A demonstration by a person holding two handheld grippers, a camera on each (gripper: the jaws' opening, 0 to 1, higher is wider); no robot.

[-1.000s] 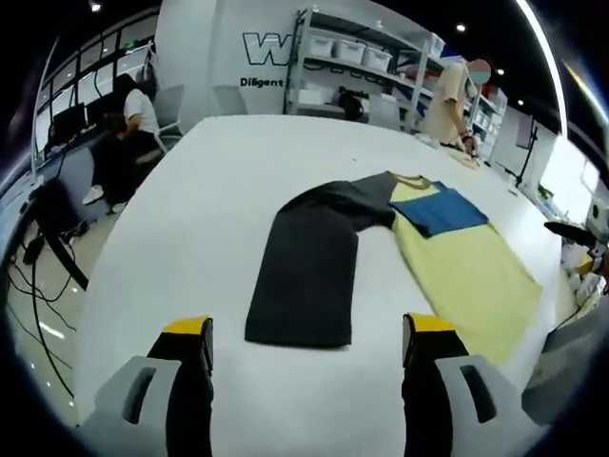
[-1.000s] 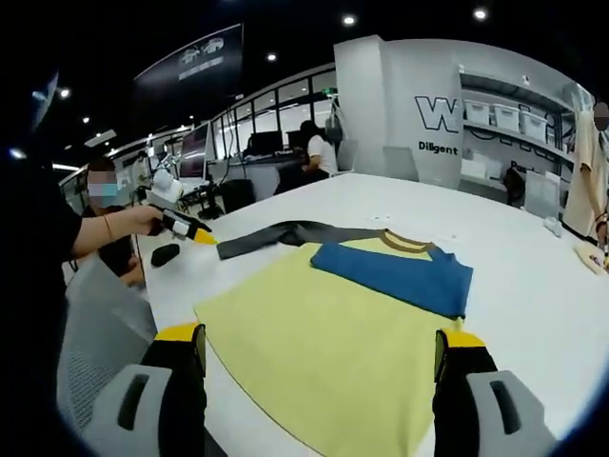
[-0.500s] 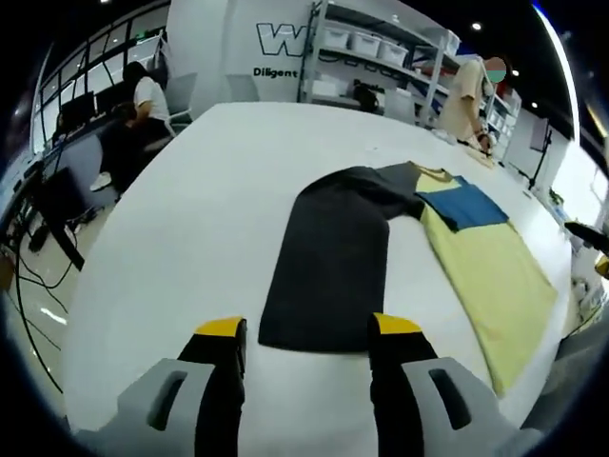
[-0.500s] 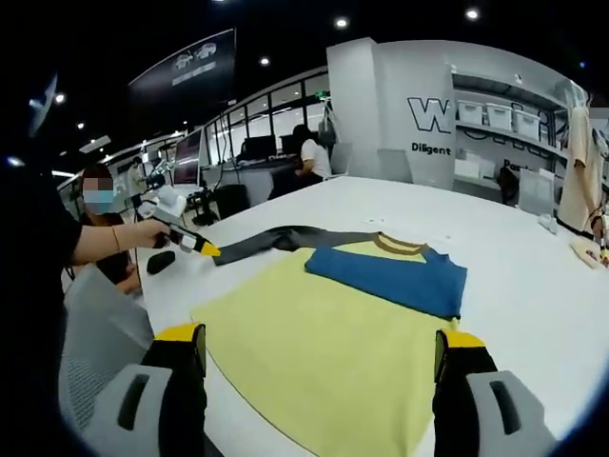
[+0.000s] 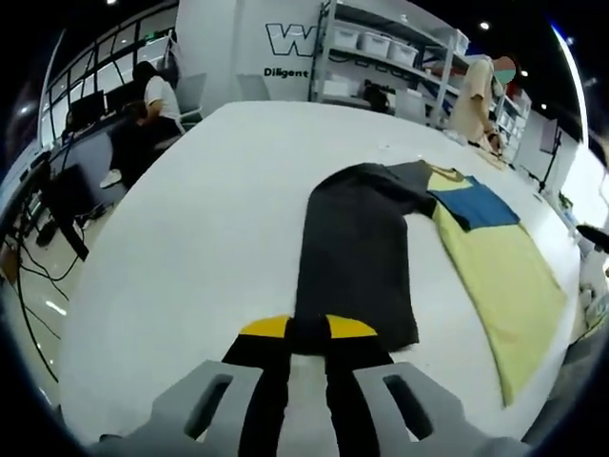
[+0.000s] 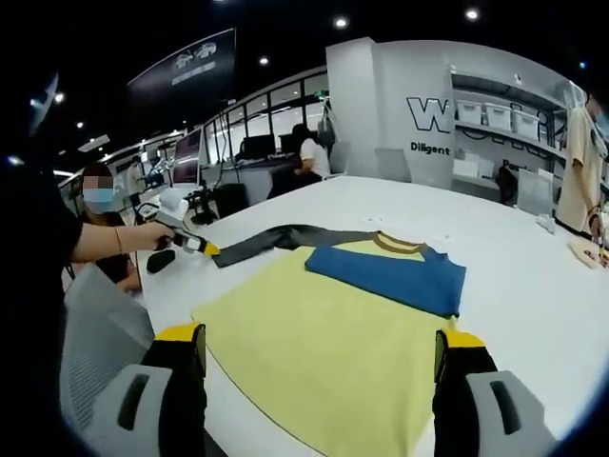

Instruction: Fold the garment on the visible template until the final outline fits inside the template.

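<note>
- Left gripper view: the left claw (image 5: pixel 306 333) sits at the bottom centre of the frame, its yellow-tipped jaws closed together on the near cuff edge of the long dark grey sleeve (image 5: pixel 357 248).
- That sleeve runs up the middle of the frame across the wide white table (image 5: pixel 190 219) to the pale yellow shirt body (image 5: pixel 500 276) at the right; the folded blue sleeve (image 5: pixel 476 203) lies on top of the yellow cloth near the collar.
- In the upper left a seated person in a white top (image 5: pixel 152 105) is at a desk; metal shelves with white bins (image 5: pixel 381 48) stand at the top.
- Right gripper view: the right claw (image 6: pixel 319 357) stands at the bottom of the frame with its jaws wide apart, holding nothing, above the near hem of the yellow body.
- The garment lies flat at centre frame; the blue sleeve crosses its upper right, and the grey sleeve stretches left to the left claw, held in a person's hand (image 6: pixel 147 235).
</note>
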